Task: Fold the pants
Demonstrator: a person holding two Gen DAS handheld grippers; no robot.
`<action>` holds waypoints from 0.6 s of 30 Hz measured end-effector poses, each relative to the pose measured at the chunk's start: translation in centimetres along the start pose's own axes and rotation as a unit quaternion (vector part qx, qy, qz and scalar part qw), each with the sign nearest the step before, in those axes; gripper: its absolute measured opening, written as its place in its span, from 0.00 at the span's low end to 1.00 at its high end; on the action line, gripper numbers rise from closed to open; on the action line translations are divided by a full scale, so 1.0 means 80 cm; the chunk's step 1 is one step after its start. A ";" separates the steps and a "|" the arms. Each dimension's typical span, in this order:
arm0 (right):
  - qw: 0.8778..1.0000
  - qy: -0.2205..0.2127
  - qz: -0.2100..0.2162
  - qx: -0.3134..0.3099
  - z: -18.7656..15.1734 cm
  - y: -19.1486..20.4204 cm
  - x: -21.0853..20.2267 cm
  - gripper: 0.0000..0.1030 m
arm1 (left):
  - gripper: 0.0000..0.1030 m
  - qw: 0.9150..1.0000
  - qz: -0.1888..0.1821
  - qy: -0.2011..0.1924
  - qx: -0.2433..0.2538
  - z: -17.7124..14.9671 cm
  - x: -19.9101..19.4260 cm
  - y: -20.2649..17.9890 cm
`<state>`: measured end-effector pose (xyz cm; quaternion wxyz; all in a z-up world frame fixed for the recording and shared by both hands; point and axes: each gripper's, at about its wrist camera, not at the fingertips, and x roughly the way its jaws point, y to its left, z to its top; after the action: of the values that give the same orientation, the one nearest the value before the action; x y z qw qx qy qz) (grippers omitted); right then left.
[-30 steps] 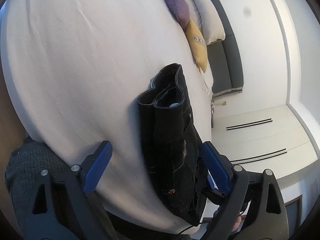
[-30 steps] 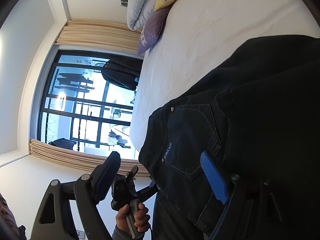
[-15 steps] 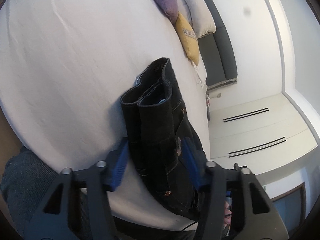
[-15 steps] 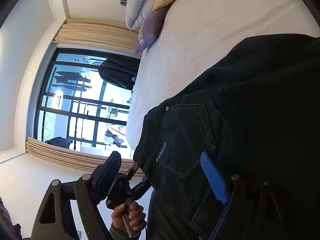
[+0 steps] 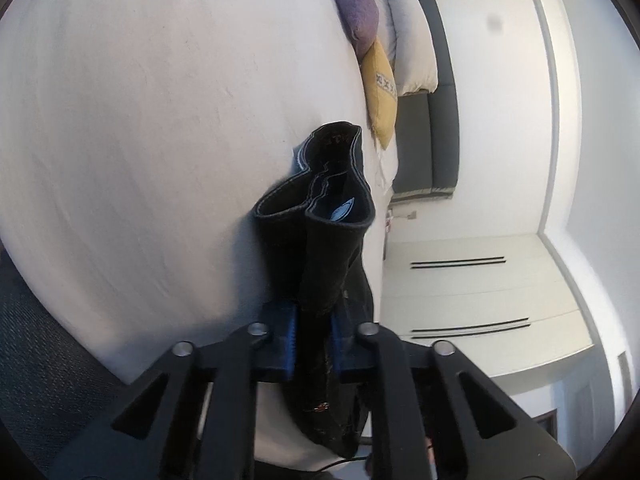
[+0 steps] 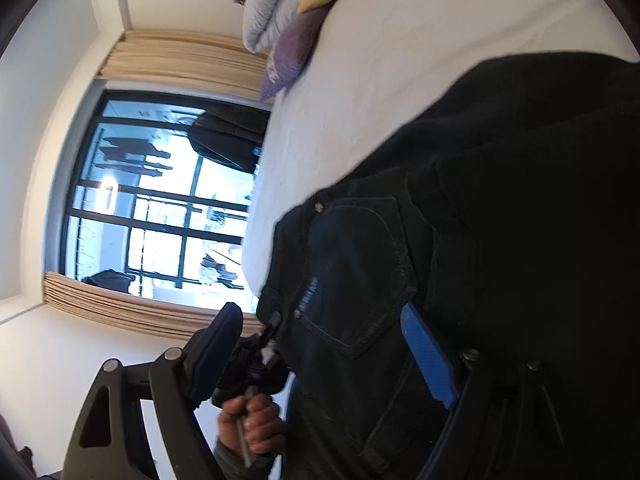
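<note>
Black jeans (image 5: 324, 248) lie folded on a white bed (image 5: 160, 140), near its edge. My left gripper (image 5: 314, 344) is shut on the near fold of the jeans, its blue pads pinching the cloth. In the right wrist view the jeans (image 6: 460, 260) fill the right half, back pocket showing. My right gripper (image 6: 324, 360) is open, with the jeans' waist end lying between its spread fingers; one blue pad (image 6: 428, 356) rests against the denim. The other hand holding the left gripper (image 6: 250, 420) shows below.
Purple (image 5: 356, 12), yellow (image 5: 380, 84) and white pillows lie at the head of the bed by a dark headboard (image 5: 432, 140). White wardrobe doors (image 5: 472, 288) stand beside the bed. A large window (image 6: 160, 208) with beige curtains is on the other side.
My left gripper has closed from wide open onto the near fold of the jeans. My right gripper has stayed open over the waist end, shifting only slightly.
</note>
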<state>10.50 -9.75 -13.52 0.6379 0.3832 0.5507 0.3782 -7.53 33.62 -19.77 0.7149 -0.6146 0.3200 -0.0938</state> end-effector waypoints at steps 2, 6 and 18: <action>1.000 0.004 -0.009 -0.009 -0.002 0.002 0.003 0.82 | 0.07 0.999 0.016 -0.007 0.027 -0.004 0.000 -0.015; 1.000 0.005 -0.005 -0.009 -0.001 0.000 0.002 0.82 | 0.05 0.993 0.046 -0.017 0.111 -0.014 0.001 -0.071; 0.998 -0.041 0.047 -0.025 0.029 0.035 -0.081 0.89 | 0.05 0.857 0.109 0.084 0.496 -0.210 0.131 -0.267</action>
<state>11.94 -14.62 -8.10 0.6505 0.4080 0.4962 0.4053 -3.48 9.51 -3.95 0.9010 -0.1293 0.3552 -0.2129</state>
